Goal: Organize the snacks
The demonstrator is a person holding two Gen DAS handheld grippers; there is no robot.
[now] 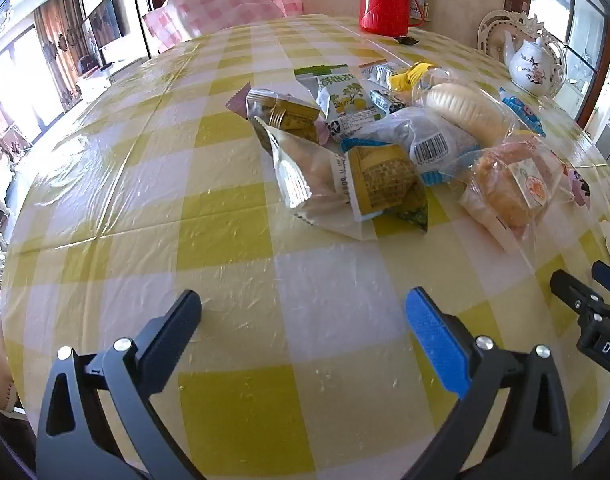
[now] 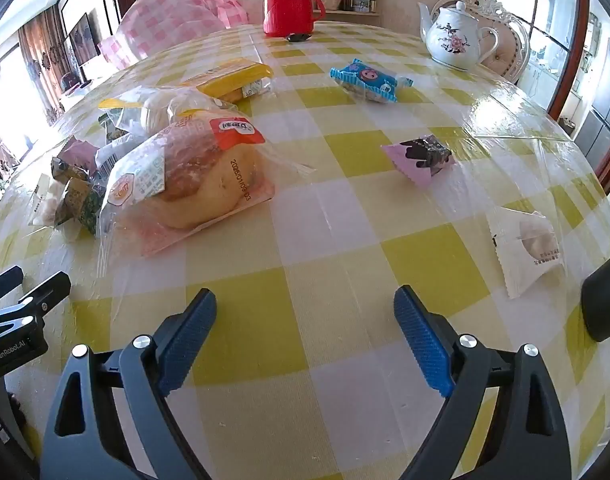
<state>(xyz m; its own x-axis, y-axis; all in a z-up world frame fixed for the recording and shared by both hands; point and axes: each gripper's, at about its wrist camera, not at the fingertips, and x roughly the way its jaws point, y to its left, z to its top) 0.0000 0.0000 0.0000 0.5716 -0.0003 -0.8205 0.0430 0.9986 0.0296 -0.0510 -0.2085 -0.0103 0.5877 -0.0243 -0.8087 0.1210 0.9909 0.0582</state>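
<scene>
Left wrist view shows your left tool (image 1: 303,306) spread wide over bare yellow-and-white checked desk (image 1: 225,224), with nothing between its fingers. Ahead of it the snack pile (image 1: 369,136) sits in the middle of the desk: small foil packets, a green-and-white lemon packet (image 1: 345,96), a barcode-labelled clear wrapper, a pale ridged bun in clear film and a round bun in a bag (image 1: 513,184) at the near right of the heap. Your right tool shows at the right edge of this view. Right wrist view has your right tool (image 2: 305,308) just as wide apart and holding nothing, hovering above the desk. To its left front lies the big bagged bun (image 2: 193,176) against the pile, with a yellow packet (image 2: 233,78) behind it. Scattered well apart from the heap you have a blue wrapped snack (image 2: 367,80), a pink-and-black packet (image 2: 419,156) and a white packet (image 2: 527,248) near the right edge. A red thermos (image 2: 289,0) and a white floral teapot (image 2: 455,38) stand at the far side.
</scene>
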